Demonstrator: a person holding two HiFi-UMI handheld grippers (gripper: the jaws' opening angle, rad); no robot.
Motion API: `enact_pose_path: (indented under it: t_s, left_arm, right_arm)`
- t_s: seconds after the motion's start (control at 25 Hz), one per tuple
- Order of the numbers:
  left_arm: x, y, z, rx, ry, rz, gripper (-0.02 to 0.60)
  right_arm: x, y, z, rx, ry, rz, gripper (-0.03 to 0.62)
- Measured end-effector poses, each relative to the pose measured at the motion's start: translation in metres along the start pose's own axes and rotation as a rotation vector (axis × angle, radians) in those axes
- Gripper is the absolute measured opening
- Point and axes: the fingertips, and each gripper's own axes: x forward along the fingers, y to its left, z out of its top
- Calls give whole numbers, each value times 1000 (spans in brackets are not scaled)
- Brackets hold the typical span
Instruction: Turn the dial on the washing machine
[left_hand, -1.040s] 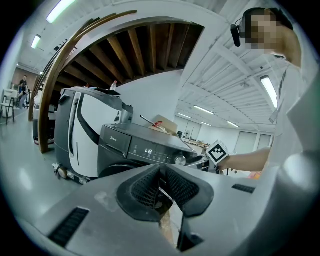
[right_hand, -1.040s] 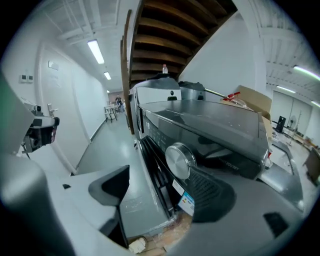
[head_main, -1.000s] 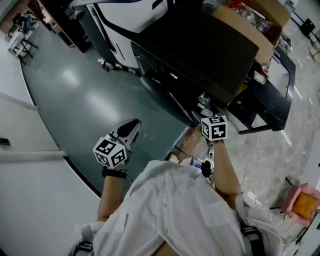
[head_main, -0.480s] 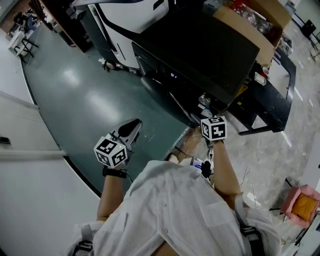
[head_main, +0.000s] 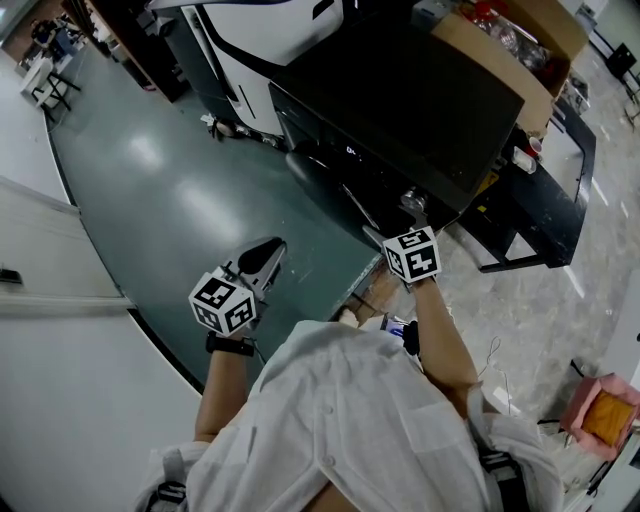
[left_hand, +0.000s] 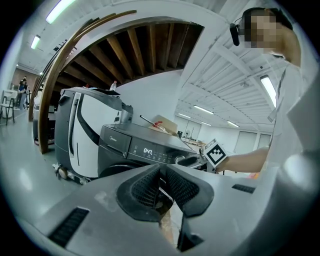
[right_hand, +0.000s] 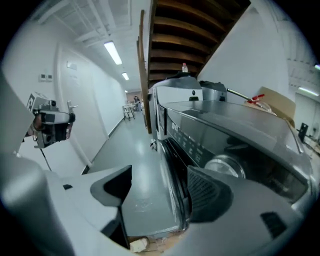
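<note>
The dark washing machine (head_main: 410, 100) stands ahead of me; its lit display (left_hand: 148, 150) reads 0:47. Its silver dial (right_hand: 225, 167) sits on the front panel, just beyond the tip of my right gripper's right finger (right_hand: 207, 192). My right gripper (right_hand: 162, 190) is open with nothing between its jaws, close to the panel and still apart from the dial (head_main: 412, 203). My left gripper (left_hand: 162, 185) is shut on nothing and hangs low over the green floor (head_main: 170, 190), well left of the machine. The left gripper view shows the dial (left_hand: 182, 160) and the right gripper's marker cube (left_hand: 216, 152).
A white and black appliance (head_main: 260, 40) stands left of the washer. An open cardboard box (head_main: 510, 40) lies on top at the back. A black frame table (head_main: 560, 170) is at the right, a pink bin (head_main: 600, 420) on the pale floor.
My right gripper has moved left and forward, closer to the washer's front panel and dial. The left gripper has stayed in place.
</note>
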Motion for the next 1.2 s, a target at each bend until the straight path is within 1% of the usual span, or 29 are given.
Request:
enact_pose_path:
  t_s: [0.08, 0.2, 0.28, 0.4, 0.44, 0.48, 0.64, 0.88, 0.92, 0.96, 1.08, 1.2]
  left_arm:
    - [-3, 3, 0, -6, -2, 11, 37]
    - [-6, 5, -2, -12, -2, 16, 37]
    - [-6, 4, -2, -10, -1, 12, 37]
    - [-4, 1, -1, -6, -2, 4, 37]
    - [-4, 0, -1, -5, -3, 2, 37]
    - [-4, -1, 0, -3, -3, 1, 37]
    - [-3, -1, -1, -4, 0, -2, 37]
    - [5, -9, -3, 5, 9, -31, 37]
    - [6, -10, -3, 7, 10, -35, 37]
    - [7, -11, -3, 9, 10, -37, 37]
    - [5, -11, -3, 9, 9, -36, 37]
    - [2, -9, -3, 7, 6, -24, 37]
  right_arm:
    - [-3, 6, 13, -76, -29, -3, 347]
    - [-8, -6, 27, -156, -50, -54, 347]
    - [-8, -21, 29, -189, -27, -97, 347]
    - [-9, -41, 17, -251, 40, -151, 354]
    - [-10, -44, 14, -268, 44, -163, 339]
    - [-13, -45, 11, -274, 42, -173, 341]
    - [-26, -49, 0, -214, 32, -191, 365]
    - [-31, -46, -24, -121, 42, -168, 390]
    - [-30, -42, -28, -118, 49, -154, 387]
    - [-29, -37, -32, -119, 61, -135, 354]
    - [-25, -18, -42, -123, 78, -89, 357]
    - [-25, -9, -39, -122, 57, -73, 357]
